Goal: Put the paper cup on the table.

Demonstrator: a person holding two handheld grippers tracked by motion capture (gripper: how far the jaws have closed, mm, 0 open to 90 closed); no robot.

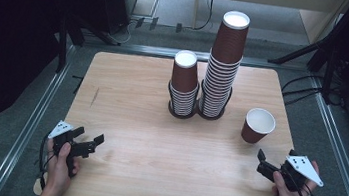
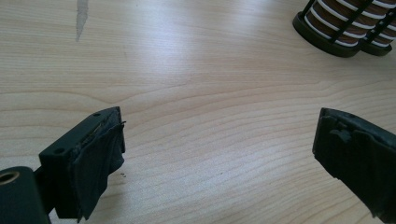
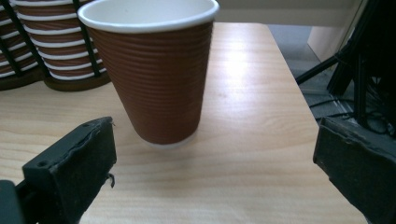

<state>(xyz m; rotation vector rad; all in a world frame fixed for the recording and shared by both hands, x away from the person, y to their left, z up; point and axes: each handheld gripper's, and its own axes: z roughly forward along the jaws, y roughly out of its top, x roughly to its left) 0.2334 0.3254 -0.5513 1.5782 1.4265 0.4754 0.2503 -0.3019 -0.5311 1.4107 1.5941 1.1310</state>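
Note:
A single brown ribbed paper cup [image 1: 258, 126] with a white inside stands upright on the right of the wooden table [image 1: 136, 103]. In the right gripper view the cup [image 3: 154, 74] rises just ahead of my right gripper [image 3: 215, 154], whose jaws stand wide apart and short of it. From above, the right gripper [image 1: 261, 162] sits at the front right, a little nearer than the cup. My left gripper [image 1: 89, 136] rests at the front left, open, with bare wood between its jaws [image 2: 219, 149].
Two stacks of upside-down brown cups stand in black wire holders at the table's back middle: a short stack [image 1: 184, 84] and a tall stack [image 1: 223, 63]. Their bases show at the left gripper view's upper right [image 2: 343, 32] and the right gripper view's upper left [image 3: 46, 46].

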